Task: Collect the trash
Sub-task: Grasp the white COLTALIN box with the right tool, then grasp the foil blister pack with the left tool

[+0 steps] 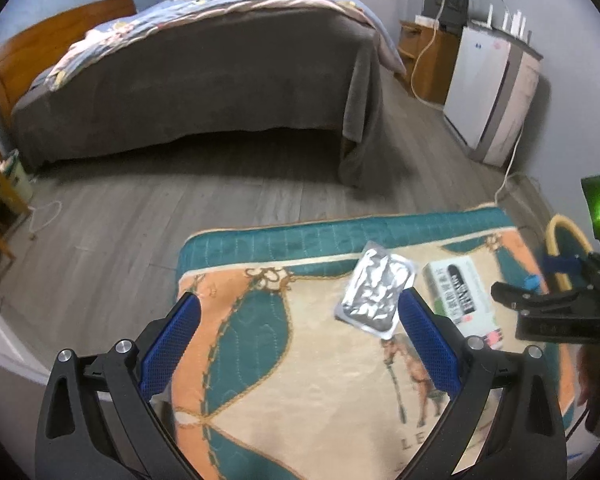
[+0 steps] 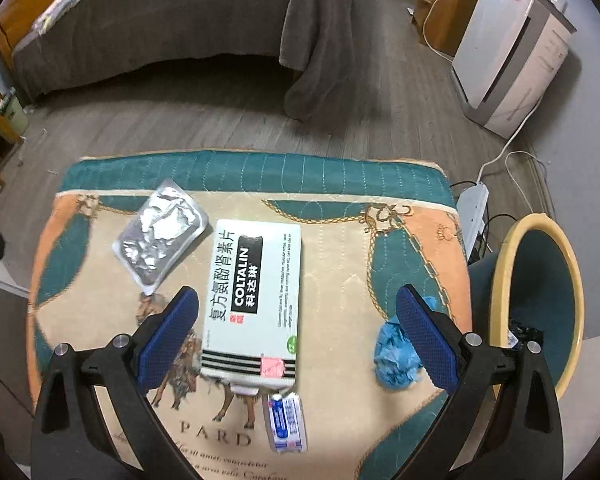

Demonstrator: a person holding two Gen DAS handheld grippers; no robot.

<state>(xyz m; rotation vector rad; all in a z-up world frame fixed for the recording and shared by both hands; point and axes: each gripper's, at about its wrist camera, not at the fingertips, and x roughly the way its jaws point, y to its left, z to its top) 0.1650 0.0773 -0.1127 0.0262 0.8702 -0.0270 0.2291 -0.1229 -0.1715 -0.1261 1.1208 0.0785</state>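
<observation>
Between right tongs (image 2: 298, 308), medicine box (image 2: 256, 300)

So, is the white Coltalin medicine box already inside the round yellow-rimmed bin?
No, the white Coltalin medicine box lies flat on the patterned quilted cloth, left of the round yellow-rimmed bin.

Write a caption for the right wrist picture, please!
Open right gripper over a medicine box, foil pack and blue wad.
</observation>
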